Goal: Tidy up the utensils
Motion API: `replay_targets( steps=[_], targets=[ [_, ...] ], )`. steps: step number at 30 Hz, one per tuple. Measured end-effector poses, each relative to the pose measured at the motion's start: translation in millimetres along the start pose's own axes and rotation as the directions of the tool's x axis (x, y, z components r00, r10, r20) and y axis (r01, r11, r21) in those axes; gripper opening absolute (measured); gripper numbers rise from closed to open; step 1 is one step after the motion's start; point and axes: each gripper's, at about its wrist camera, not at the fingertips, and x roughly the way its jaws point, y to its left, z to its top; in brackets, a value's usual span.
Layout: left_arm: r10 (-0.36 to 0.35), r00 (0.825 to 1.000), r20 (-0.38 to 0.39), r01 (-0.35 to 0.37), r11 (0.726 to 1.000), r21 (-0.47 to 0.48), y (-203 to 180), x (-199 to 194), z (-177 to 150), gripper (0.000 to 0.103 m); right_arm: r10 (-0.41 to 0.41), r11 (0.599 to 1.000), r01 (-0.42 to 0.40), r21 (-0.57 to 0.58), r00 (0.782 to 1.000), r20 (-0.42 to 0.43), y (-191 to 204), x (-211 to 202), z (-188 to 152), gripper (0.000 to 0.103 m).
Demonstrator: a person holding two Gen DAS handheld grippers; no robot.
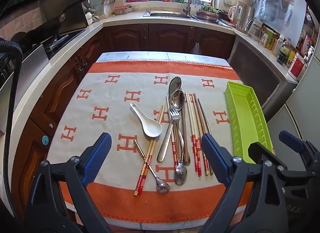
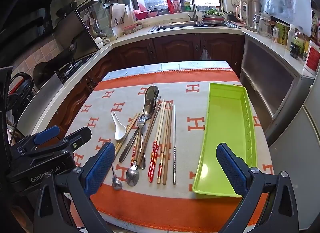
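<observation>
Two hand-held grippers, left (image 1: pixel 156 153) and right (image 2: pixel 163 165), both spread wide, grasping nothing, above the counter's near edge (image 2: pixel 170 211). Utensil pile (image 2: pixel 148 133) mid-cloth: chopsticks (image 2: pixel 162 143), steel spoons, fork (image 2: pixel 141 125), porcelain spoon (image 2: pixel 118 129), long axes running near-to-far; exact count unclear where overlapped. Green tray (image 2: pixel 226 139) lies parallel, right of the pile; bare cloth between them.

Between our blue-padded left gripper (image 1: pixel 156 159) fingers we see a white spoon (image 1: pixel 149 126) on a cloth (image 1: pixel 100 96) with orange H's; beside our right gripper (image 2: pixel 166 169), a lime-green tray (image 2: pixel 228 133).
</observation>
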Motion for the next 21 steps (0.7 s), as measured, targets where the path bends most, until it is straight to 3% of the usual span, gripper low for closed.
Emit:
replay_targets(
  steps=[21],
  targets=[
    [0.018,0.999,-0.031,-0.018,1.0,0.017,0.2,0.5,-5.5,0.091,0.007,1.0,-0.007,-0.005,1.0,0.004,4.8,-0.5,-2.5,0.103]
  ],
)
